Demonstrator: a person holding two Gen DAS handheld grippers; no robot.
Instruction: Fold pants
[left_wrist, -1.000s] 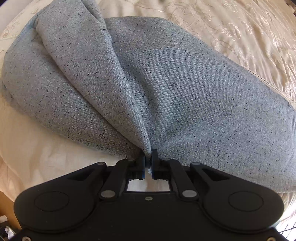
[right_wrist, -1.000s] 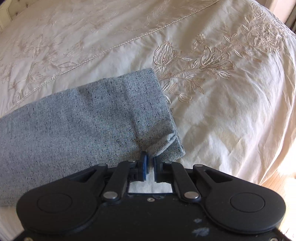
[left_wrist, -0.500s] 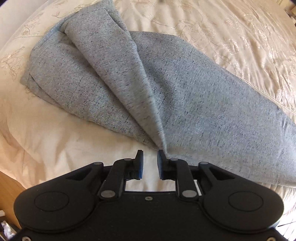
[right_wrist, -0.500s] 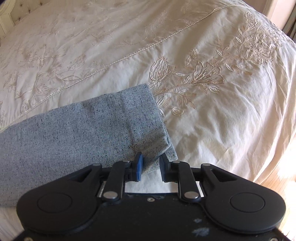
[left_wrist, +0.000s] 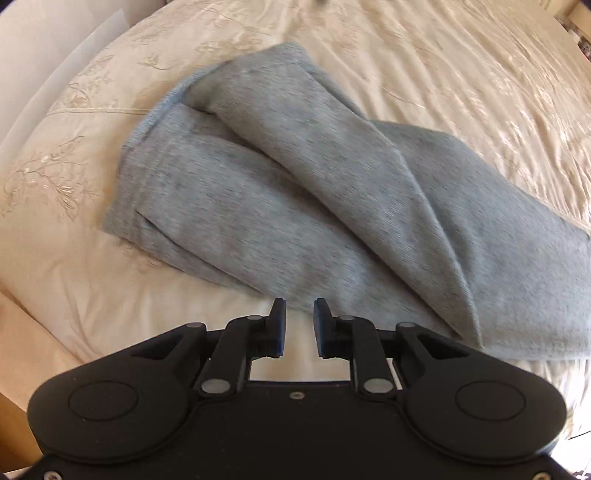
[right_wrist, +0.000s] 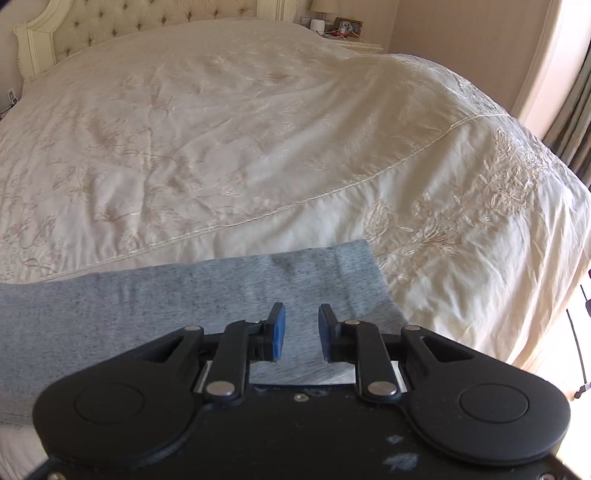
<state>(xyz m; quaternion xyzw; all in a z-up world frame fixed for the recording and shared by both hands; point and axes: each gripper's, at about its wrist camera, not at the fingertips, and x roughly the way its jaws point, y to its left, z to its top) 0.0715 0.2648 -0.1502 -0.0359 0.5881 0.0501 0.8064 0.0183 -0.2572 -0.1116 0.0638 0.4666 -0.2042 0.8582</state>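
Grey speckled pants (left_wrist: 332, 206) lie on the cream bedspread (left_wrist: 92, 306), with one flap of cloth folded diagonally over the rest. In the left wrist view my left gripper (left_wrist: 299, 314) hovers open above the near edge of the pants, holding nothing. The right wrist view shows the leg end of the pants (right_wrist: 184, 295) lying flat, its hem toward the right. My right gripper (right_wrist: 302, 318) is open over that leg, lifted clear of the cloth, nothing between its blue pads (right_wrist: 279, 332).
The embroidered bedspread (right_wrist: 258, 129) spreads far beyond the pants. A tufted headboard (right_wrist: 110, 26) and a nightstand with small items (right_wrist: 340, 29) stand at the far end. The bed's edge falls away at right toward a curtain (right_wrist: 576, 122).
Both grippers were shut on the pants' near edge a second ago. They have let go, opened, and lifted up and back, so more of the bed and pants shows now.
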